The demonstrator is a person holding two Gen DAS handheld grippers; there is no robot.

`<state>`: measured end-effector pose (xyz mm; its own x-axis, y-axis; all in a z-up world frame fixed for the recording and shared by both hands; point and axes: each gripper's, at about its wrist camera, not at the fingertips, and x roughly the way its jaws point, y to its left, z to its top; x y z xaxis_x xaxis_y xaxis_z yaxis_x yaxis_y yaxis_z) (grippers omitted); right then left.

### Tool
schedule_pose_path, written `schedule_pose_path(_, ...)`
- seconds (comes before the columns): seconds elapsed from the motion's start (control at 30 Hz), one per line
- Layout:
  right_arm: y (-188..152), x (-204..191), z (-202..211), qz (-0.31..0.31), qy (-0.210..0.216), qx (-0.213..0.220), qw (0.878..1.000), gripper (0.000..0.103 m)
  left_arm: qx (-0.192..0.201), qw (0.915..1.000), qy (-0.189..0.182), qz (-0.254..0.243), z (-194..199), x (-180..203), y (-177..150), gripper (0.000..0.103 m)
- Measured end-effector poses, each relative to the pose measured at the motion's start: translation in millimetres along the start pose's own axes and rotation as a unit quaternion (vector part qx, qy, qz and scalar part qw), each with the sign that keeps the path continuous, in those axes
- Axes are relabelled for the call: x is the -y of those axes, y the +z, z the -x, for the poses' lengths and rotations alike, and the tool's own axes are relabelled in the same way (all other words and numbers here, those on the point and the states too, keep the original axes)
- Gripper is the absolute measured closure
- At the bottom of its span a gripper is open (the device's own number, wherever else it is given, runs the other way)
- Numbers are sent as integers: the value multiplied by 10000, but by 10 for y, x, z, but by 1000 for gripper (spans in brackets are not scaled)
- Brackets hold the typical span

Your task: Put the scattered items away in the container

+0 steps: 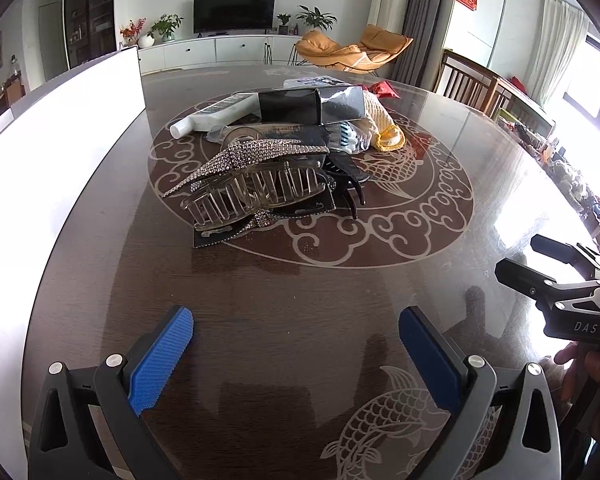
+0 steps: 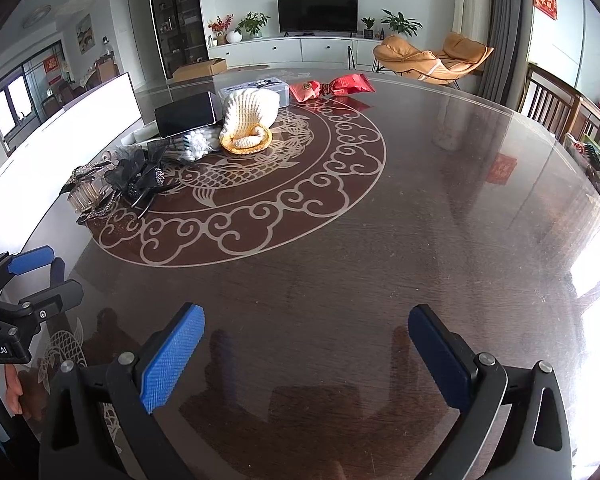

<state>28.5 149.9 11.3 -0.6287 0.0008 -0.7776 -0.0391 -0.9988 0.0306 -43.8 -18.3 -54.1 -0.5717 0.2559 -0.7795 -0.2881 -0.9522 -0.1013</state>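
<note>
left wrist: low over dark table (image 1: 300,320), facing TV wall, close behind rhinestone hair claw (image 1: 256,176) | right wrist: further right, same heading, farther from pile | shared: hair claw (image 2: 86,192), knitted hat (image 2: 250,120), TV (image 2: 317,13)

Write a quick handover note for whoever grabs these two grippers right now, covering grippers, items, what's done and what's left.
Left gripper: open, empty, above the table.
Right gripper: open, empty, above the table.
Items still piled mid-table: rhinestone hair claw, black bow clip, black box, white bottle, cotton swabs, cream knitted piece, red packets.
Done: nothing picked.
Left: everything; white container sits left.
</note>
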Motion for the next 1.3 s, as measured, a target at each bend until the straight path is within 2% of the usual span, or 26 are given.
schedule_pose_path(1.3, -7, 16, 1, -6, -59, 2, 10000, 1, -9, 10000, 14, -27, -7, 0, -1, 0)
